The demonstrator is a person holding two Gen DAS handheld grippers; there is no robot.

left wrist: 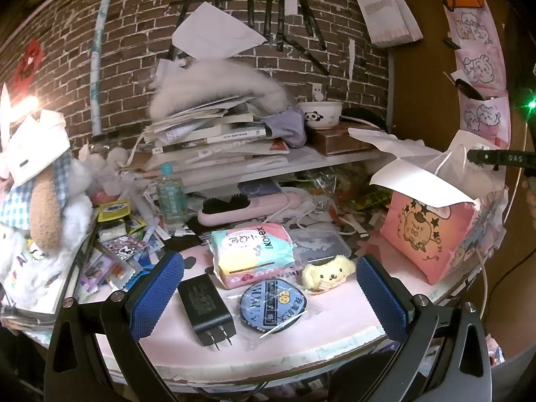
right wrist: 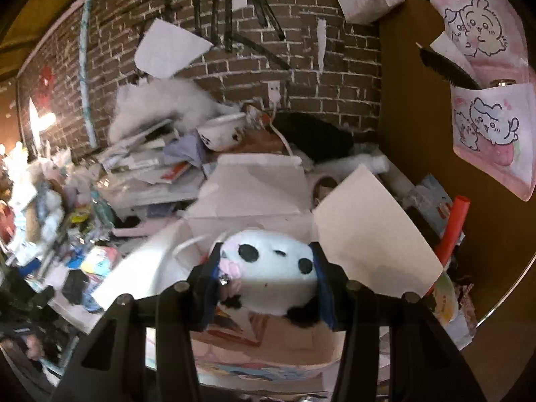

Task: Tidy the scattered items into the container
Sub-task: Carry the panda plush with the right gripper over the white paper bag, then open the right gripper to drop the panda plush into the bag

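My right gripper (right wrist: 268,268) is shut on a white plush toy (right wrist: 271,268) with black eyes and a pink bow, held above the open mouth of the pink paper bag (right wrist: 261,201). The left wrist view shows that pink paper bag (left wrist: 425,234) at the right of the pink table, with the right gripper's black tip (left wrist: 495,158) over it. My left gripper (left wrist: 268,298) hangs open above a black charger (left wrist: 206,308), a round blue packet (left wrist: 273,305), a Kotex pack (left wrist: 251,251) and a small yellow plush dog (left wrist: 326,273).
A clear plastic case (left wrist: 318,244), a pink hairbrush (left wrist: 241,209) and a water bottle (left wrist: 171,197) lie farther back. A large plush dog (left wrist: 40,207) and scattered sachets crowd the left. Stacked books and a panda bowl (left wrist: 320,114) sit on the shelf by the brick wall.
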